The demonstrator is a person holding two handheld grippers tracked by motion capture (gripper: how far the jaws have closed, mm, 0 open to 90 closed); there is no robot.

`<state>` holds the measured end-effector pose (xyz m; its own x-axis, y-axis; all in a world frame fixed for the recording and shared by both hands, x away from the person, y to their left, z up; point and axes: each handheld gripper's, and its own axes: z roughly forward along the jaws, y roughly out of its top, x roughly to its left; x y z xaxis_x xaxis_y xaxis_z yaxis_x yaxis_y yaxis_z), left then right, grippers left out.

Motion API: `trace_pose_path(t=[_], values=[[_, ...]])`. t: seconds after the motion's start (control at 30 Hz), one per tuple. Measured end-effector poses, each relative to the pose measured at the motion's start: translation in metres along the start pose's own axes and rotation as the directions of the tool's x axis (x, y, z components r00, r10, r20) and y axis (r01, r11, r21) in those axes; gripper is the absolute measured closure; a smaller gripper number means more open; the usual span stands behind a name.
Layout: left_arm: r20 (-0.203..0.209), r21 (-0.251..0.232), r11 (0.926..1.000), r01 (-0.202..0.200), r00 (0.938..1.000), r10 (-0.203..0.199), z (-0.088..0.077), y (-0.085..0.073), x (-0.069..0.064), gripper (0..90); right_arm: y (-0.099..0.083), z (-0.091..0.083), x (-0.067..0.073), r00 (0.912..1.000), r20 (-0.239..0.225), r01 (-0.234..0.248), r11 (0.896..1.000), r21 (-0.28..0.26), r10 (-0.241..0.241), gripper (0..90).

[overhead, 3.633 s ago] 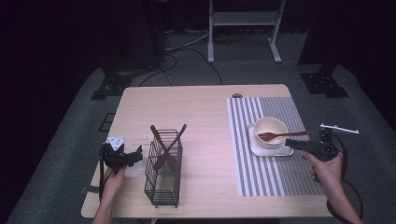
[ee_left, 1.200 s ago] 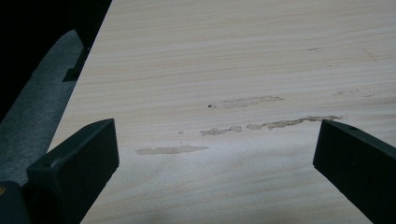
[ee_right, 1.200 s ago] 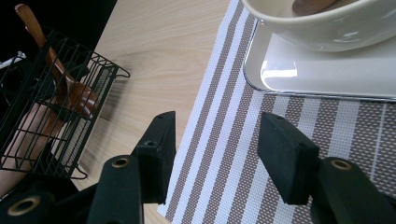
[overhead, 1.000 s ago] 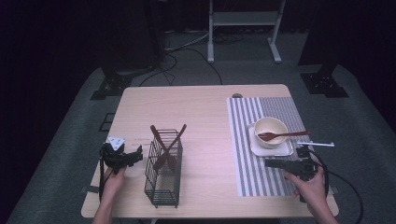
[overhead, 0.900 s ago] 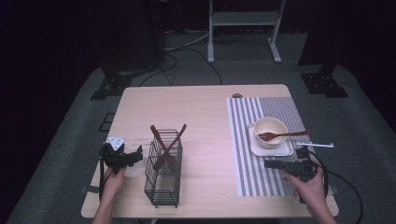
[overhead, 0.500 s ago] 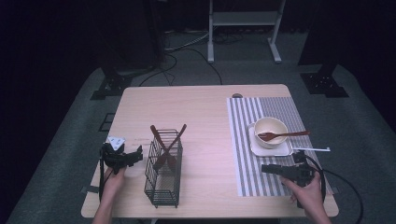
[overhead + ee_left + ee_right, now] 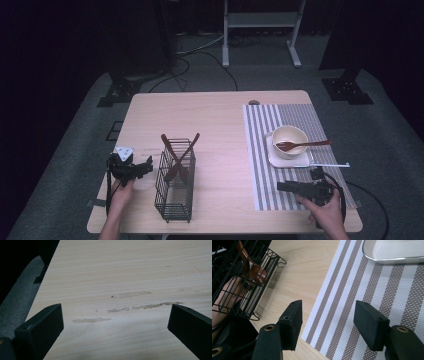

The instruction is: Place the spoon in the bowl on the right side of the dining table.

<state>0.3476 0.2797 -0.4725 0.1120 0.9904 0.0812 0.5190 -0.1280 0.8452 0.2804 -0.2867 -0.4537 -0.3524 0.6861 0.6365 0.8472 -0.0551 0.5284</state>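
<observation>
Fingers of the right gripper [image 7: 281, 186] have just been opening, nothing between them. Wire basket [image 7: 175, 182] with crossed wooden utensils lies straight ahead across bare surface [image 7: 220, 150], nearer the left gripper [image 7: 146, 165], fingers spread, empty.

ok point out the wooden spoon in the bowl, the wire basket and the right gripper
wooden spoon [image 7: 305, 145], high view, middle of its handle
wire basket [image 7: 174, 200], high view, front mesh wall
right gripper [image 7: 327, 322], right gripper view, midway between its open fingertips
</observation>
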Motion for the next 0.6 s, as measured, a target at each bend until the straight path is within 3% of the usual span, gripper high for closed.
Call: trace_pose_path(t=[0.27, 0.6], values=[[0.0, 0.0, 1.0, 0.0, 1.0, 0.0, 0.0, 0.0, 0.0, 0.0, -0.01, 0.005, 0.004, 0.9995, -0.032, 0.002, 1.0, 0.009, -0.002, 37.3], [0.0, 0.001, 1.0, -0.001, 1.0, 0.001, 0.0, 0.0, 0.0, 0.0, -0.018, 0.009, 0.01, 0.9991, -0.034, 0.027, 1.0, 0.015, -0.027, 36.7]])
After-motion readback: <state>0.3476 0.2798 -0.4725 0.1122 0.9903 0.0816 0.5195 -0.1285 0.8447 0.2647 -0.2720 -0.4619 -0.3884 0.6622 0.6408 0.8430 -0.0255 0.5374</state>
